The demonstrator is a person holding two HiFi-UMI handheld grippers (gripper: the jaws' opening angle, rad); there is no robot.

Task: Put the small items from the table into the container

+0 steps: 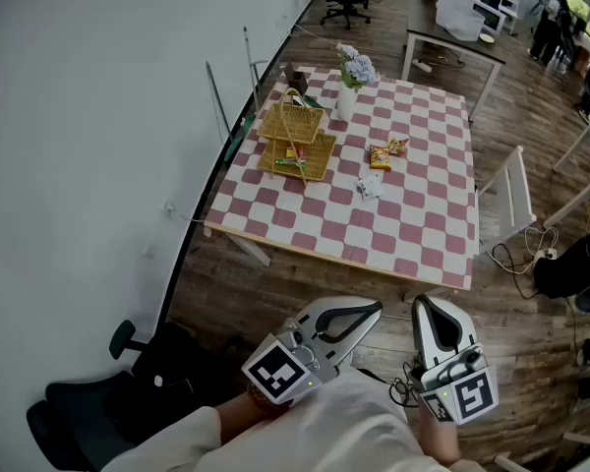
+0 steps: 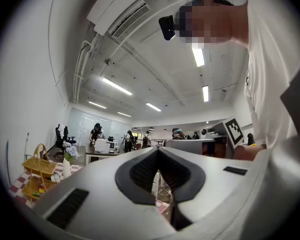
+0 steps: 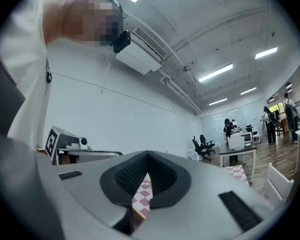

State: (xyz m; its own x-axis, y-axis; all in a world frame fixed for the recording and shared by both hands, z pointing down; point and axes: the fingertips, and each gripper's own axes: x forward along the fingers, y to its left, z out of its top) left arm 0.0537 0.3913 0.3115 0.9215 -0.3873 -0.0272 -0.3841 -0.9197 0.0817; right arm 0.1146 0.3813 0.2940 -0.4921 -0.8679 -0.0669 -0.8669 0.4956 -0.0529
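Two grippers sit close below, over the wooden floor (image 1: 275,293). The left gripper (image 1: 372,309) and the right gripper (image 1: 420,305) both have their jaws pressed together with nothing between them. Well beyond them stands a checkered table (image 1: 413,224). On it lie snack packets (image 1: 385,152) and a white wrapper (image 1: 370,187), near a two-tier wicker basket (image 1: 295,138) and a vase of flowers (image 1: 349,85).

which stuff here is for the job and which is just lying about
For the job:
- snack packets
- small white packet
- wicker basket, likely the container

Just lying about:
- flower vase
- dark box
- white chair
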